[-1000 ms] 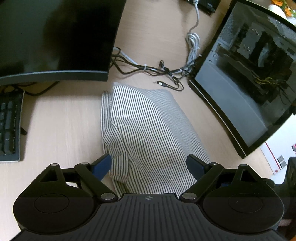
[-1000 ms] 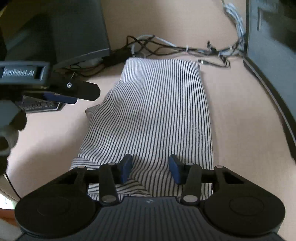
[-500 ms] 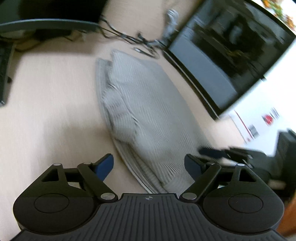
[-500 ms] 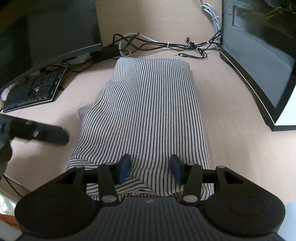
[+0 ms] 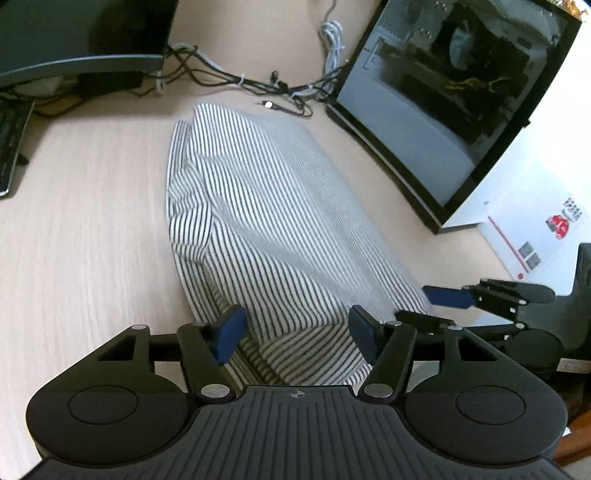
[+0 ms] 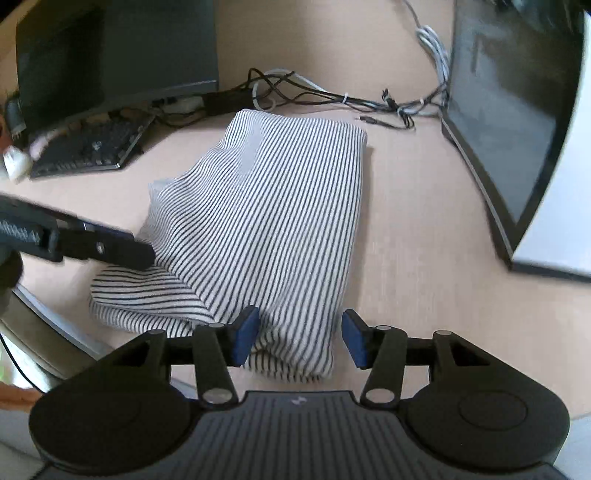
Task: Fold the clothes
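A black-and-white striped garment [image 5: 266, 229] lies folded into a long strip on the light wooden desk [image 5: 81, 229]; it also shows in the right wrist view [image 6: 273, 221]. My left gripper [image 5: 297, 332] is open, its blue pads on either side of the garment's near end. My right gripper [image 6: 301, 338] is open over the garment's near right corner. The right gripper appears at the right edge of the left wrist view [image 5: 491, 295]. The left gripper's finger [image 6: 92, 247] reaches the garment's left edge in the right wrist view.
A dark monitor [image 5: 74, 33] and a keyboard [image 6: 92, 151] stand at the back left. A glass-sided computer case [image 5: 443, 96] stands at the right. Tangled cables [image 5: 258, 81] lie behind the garment. A white box [image 5: 535, 236] sits at the right.
My left gripper has come down and forward to the garment's near end and narrowed its opening. My right gripper has opened wider and shifted right, and the near layer now lies skewed.
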